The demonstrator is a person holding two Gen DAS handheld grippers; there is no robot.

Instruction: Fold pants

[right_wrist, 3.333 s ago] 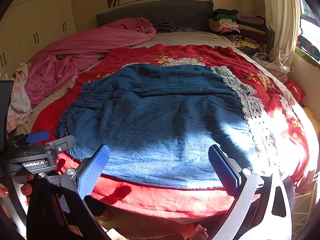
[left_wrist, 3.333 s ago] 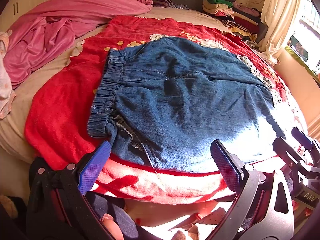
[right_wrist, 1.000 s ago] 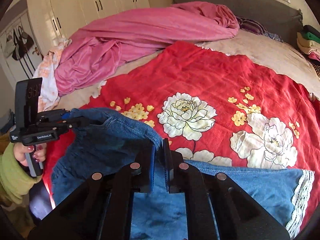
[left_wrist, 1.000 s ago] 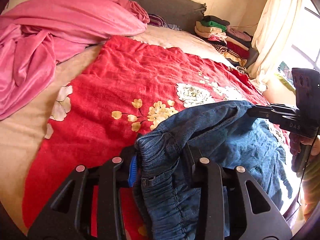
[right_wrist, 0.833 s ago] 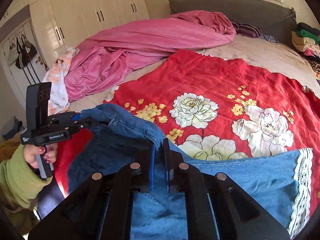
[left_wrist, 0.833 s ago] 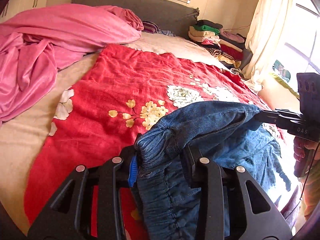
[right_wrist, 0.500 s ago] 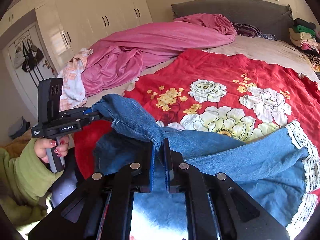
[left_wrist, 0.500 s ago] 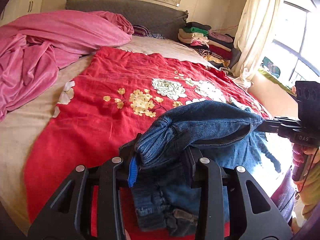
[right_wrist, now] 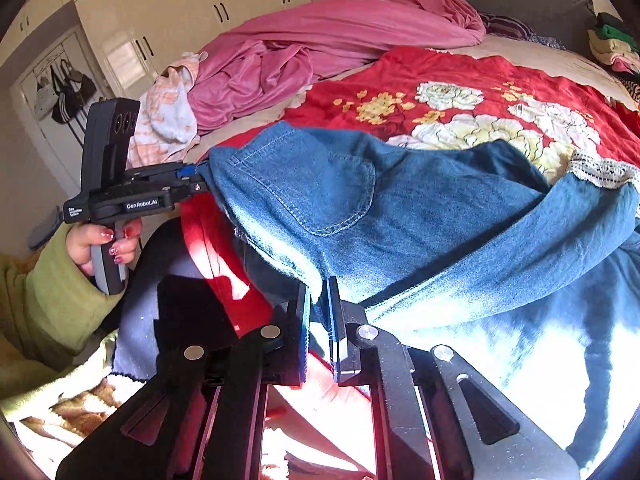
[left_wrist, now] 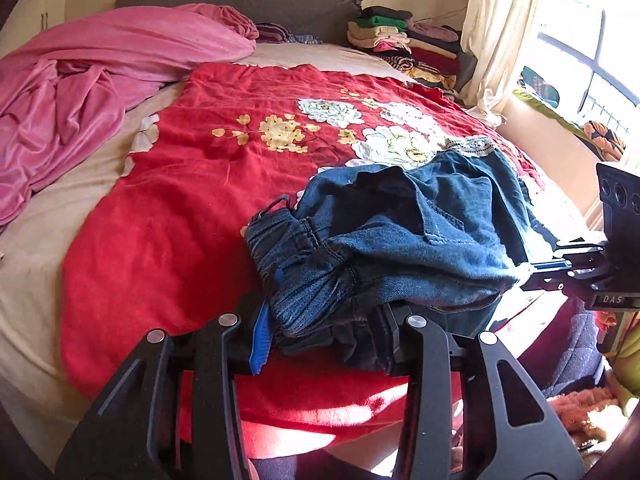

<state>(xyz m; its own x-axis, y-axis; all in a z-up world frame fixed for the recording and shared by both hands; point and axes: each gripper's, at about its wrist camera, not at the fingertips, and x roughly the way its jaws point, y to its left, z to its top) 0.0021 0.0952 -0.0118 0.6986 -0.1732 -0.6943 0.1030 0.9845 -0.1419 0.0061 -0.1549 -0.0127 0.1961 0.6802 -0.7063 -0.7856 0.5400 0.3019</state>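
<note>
Denim pants (left_wrist: 404, 236) bunched at the near edge of the red floral bedspread (left_wrist: 192, 184), lace hem toward the window. Elastic waistband between the left gripper (left_wrist: 324, 336) jaws, which have just been widening, cloth still filling the gap. Right gripper (right_wrist: 318, 320) pressed together, pinching a denim edge.

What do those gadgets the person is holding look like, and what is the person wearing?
Each is a black pistol-grip tool with two black metal arms studded with silver rivets, ending in blue-padded jaws. The left gripper reads "GenRobot.AI" in white, has a grey handle and an upright black box with round holes. The right gripper is marked "DAS". The hand has red-painted nails and a light green sleeve.
</note>
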